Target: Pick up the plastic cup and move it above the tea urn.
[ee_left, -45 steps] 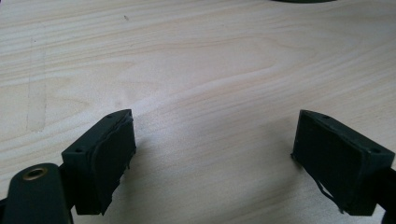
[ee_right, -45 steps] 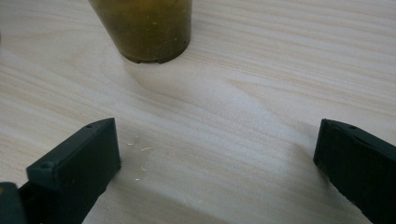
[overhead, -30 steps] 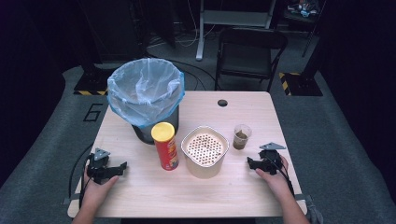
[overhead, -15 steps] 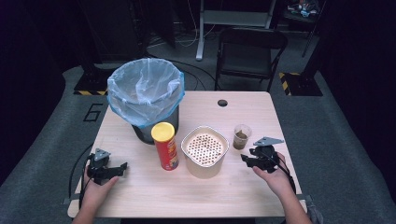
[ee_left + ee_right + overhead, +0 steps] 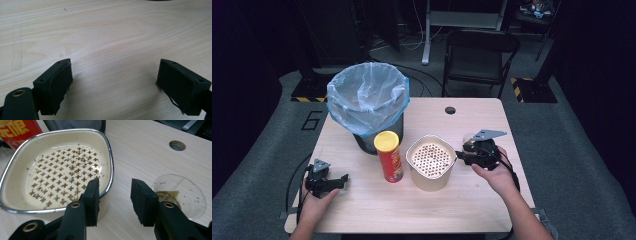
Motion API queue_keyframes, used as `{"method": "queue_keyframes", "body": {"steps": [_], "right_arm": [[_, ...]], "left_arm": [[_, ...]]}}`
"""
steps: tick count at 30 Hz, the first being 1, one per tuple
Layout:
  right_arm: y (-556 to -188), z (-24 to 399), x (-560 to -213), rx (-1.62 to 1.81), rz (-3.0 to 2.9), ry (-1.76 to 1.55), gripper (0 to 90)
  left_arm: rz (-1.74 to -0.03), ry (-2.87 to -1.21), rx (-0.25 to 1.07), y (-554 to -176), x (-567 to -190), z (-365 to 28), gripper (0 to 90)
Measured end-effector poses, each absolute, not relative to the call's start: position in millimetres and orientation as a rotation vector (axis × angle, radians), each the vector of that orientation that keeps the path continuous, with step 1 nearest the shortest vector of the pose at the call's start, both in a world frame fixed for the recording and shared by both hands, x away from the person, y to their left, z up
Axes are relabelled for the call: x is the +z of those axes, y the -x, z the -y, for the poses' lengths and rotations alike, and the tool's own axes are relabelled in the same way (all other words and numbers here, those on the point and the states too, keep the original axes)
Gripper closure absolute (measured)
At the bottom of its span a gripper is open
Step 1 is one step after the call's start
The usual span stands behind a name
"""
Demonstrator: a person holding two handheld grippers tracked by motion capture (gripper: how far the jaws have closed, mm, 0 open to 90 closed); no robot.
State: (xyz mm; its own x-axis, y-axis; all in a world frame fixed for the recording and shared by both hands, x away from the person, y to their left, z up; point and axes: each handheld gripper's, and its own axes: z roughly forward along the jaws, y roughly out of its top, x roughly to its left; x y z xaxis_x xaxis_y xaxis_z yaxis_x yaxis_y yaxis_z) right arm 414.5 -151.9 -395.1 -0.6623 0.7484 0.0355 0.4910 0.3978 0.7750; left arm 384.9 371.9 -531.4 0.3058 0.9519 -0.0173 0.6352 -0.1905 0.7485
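Tabletop (image 5: 362,205): pale wood, rectangular, with a round cable hole (image 5: 450,110) near its far edge. Bin (image 5: 367,102): dark, lined with a pale blue plastic bag, standing at the far left of the tabletop. Strainer bowl (image 5: 430,161): cream, squarish with rounded corners and a metal rim, its floor pierced with small cross-shaped holes and flecked with dark specks; it stands near the middle, just right of the crisp tube. Crisp tube (image 5: 388,156): red, upright, yellow lid on, touching or just in front of the bin. Plastic cup (image 5: 183,195): clear, round, a little greenish-brown residue at its bottom, standing on the tabletop just right of the strainer bowl, apart from it. Right claw (image 5: 114,200): held in the person's right hand above the gap between bowl and cup, its jaws having just been closing; they stand narrowly apart with nothing between them, one pad over the bowl's rim, the other beside the cup. Left claw (image 5: 113,82): low over bare wood at the near left, jaws wide apart and holding nothing.
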Motion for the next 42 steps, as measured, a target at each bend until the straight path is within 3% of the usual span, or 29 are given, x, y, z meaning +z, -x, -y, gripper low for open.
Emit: {"method": "queue_keyframes", "body": {"steps": [5,13,32,33,36,38,39,42], "right_arm": [[-428,142,-404,1.155,-2.358,-1.11,61.1],[-437,132,-412,1.154,-2.408,-1.119,73.1],[-400,139,-414,1.172,-2.439,-1.038,74.5],[-398,140,-413,1.172,-2.442,-1.028,73.1],[-395,148,-401,1.218,-2.382,-1.038,53.6],[-395,150,-397,1.22,-2.359,-1.046,51.0],[-400,158,-391,1.195,-2.283,-1.045,44.1],[-412,168,-391,1.148,-2.208,-1.107,37.3]], "left_arm": [[-1.408,-1.916,0.614,-385,-531,-372,12.8],[-1.405,-1.922,0.612,-385,-531,-372,12.7],[-1.402,-1.926,0.612,-385,-531,-372,12.8],[-1.401,-1.926,0.612,-385,-531,-372,12.8],[-1.401,-1.927,0.612,-385,-531,-372,12.8],[-1.401,-1.926,0.612,-385,-531,-372,12.8],[-1.402,-1.926,0.612,-385,-531,-372,12.8],[-1.402,-1.926,0.612,-385,-531,-372,12.8]]}}
